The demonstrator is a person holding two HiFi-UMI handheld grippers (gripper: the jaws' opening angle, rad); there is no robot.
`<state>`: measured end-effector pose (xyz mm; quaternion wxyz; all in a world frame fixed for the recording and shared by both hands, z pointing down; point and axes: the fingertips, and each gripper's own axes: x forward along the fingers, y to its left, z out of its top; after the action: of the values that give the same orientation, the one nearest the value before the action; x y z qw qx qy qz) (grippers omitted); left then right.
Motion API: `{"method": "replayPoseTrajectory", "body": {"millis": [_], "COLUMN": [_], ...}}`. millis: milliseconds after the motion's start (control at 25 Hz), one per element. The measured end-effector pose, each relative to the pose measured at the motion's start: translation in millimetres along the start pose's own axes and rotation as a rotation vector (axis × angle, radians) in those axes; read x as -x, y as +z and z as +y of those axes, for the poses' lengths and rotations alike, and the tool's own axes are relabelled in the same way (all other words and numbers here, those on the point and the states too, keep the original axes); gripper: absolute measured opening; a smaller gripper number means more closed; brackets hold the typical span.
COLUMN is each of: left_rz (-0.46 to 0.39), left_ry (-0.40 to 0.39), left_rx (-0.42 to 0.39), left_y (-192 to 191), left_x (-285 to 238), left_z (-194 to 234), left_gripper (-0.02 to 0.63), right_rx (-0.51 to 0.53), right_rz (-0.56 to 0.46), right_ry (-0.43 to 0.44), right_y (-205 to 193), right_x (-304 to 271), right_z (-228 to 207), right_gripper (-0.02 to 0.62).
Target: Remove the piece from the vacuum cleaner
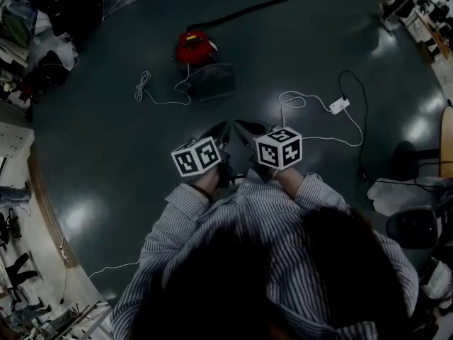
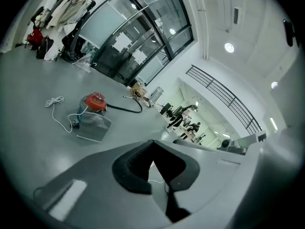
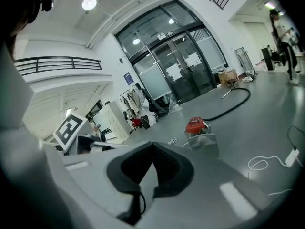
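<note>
A red vacuum cleaner (image 1: 195, 47) sits on the dark floor ahead of me, with a clear grey piece (image 1: 211, 81) joined to its near side and a black hose (image 1: 262, 6) running off behind it. The vacuum cleaner (image 2: 95, 101) and its piece (image 2: 94, 126) also show far off in the left gripper view, and the vacuum cleaner (image 3: 196, 125) with its piece (image 3: 205, 141) in the right gripper view. My left gripper (image 1: 221, 130) and right gripper (image 1: 243, 128) hang side by side near my body, well short of the vacuum. Both are shut with nothing in them.
A white cable (image 1: 156, 94) lies coiled left of the vacuum. A white power strip (image 1: 339, 105) with white and black cords lies to the right. Clutter lines the floor's edges, and glass doors (image 3: 183, 73) stand beyond the vacuum.
</note>
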<state>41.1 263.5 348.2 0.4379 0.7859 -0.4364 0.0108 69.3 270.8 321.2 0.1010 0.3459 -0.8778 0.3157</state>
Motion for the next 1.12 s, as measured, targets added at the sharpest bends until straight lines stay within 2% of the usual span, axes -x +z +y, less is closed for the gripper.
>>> {"method": "replayPoseTrajectory", "body": {"millis": [280,480,800,1120], "left_rz": [-0.003,0.034,0.056,0.098], "left_ry": [-0.014,-0.017,-0.008,0.009], "left_rx": [0.040,0.037,0.032,0.027], "left_y": [2.3,16.3,90.7,188.5], "left_x": [-21.9,-48.1,-96.4,-160.8], "left_z": [1.2,17.9,71.9,143.2], "left_gripper": [0.006,0.006,0.006,0.006], "right_rx": [-0.021,-0.044,-0.052,-0.076], "right_rz": [0.030,0.047,0.059,0.102], "right_ry": [-0.013,-0.030,-0.044,-0.109], "right_y": [0.2,11.5,58.8,118.9], "right_x": [-5.5,-31.6,-110.2,-212.3], "right_z": [-26.2,-52.8,-88.1,-152.6], "right_gripper": [0.002,0.002,0.002,0.002]}}
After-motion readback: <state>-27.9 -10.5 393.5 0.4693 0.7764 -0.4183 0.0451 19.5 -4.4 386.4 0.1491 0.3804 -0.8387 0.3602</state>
